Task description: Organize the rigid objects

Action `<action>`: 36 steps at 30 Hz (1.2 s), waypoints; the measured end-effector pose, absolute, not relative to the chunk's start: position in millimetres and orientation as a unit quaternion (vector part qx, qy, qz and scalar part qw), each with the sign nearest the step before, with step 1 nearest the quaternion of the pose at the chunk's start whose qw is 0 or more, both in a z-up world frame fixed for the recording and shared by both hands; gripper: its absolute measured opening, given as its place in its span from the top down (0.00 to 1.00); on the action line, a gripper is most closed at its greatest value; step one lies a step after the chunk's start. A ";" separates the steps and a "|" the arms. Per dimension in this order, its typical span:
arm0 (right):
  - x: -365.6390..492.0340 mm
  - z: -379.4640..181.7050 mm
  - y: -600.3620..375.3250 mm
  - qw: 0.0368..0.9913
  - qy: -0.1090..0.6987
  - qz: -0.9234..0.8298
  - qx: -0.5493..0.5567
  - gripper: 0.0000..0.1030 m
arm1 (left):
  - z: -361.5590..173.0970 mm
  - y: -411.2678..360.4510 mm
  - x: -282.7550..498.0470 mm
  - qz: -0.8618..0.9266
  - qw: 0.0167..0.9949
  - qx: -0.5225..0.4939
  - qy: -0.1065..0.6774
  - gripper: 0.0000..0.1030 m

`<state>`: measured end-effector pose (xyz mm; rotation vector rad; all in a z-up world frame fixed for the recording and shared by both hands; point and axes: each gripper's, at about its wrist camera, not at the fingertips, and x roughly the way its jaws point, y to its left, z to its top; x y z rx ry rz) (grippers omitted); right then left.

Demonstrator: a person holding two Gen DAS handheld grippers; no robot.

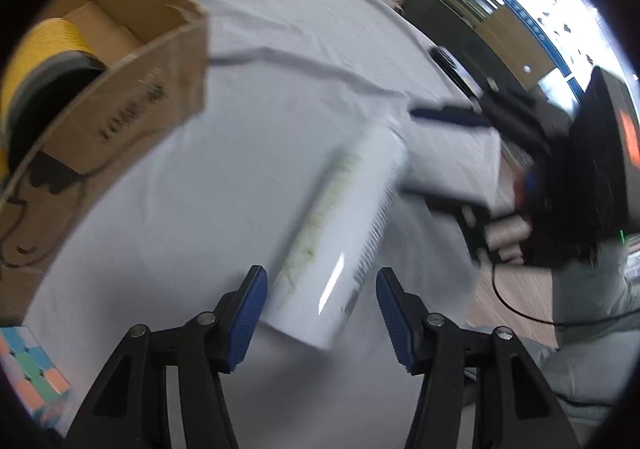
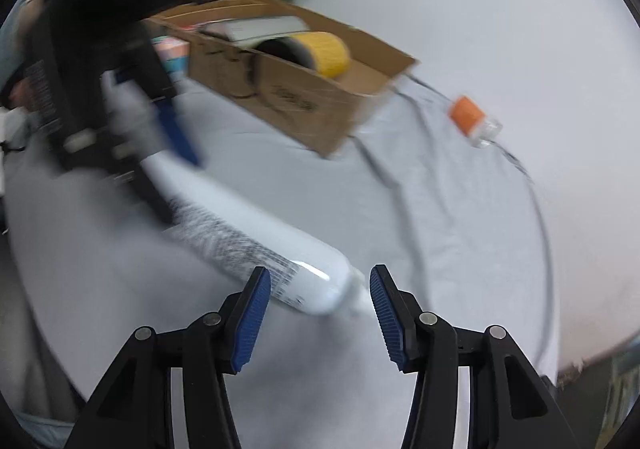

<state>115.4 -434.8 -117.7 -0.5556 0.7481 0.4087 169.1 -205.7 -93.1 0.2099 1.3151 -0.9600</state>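
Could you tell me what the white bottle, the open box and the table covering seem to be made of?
White bottle: probably glossy plastic or coated metal, since a sharp highlight streaks its smooth printed side; blur leaves it open.
Open box: plain brown corrugated cardboard, matte, with folded flaps and black print.
Table covering: pale woven cloth, matte, lying in soft creases and folds.

a bench covered with a wrinkled pale grey cloth carries everything. on it lies a white cylindrical bottle on its side, blurred. an open cardboard box stands on the cloth well apart from the bottle. beyond the box, near the bench's far edge, lies a small clear-capped orange spool. a pastel-coloured cube rests just beside the box.
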 end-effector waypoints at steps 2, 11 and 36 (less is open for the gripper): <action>124.3 -115.3 -449.7 0.885 0.367 0.168 -0.234 0.52 | -93.3 -210.8 158.3 -0.447 0.669 0.088 0.587 0.47; 128.2 -119.0 -510.5 0.860 0.472 0.108 0.158 0.30 | -89.9 -216.2 161.4 -0.436 0.680 0.047 0.587 0.47; 177.5 -152.8 -421.6 0.827 0.498 0.175 0.195 0.59 | -110.2 -190.0 141.5 -0.394 0.659 -0.060 0.638 0.53</action>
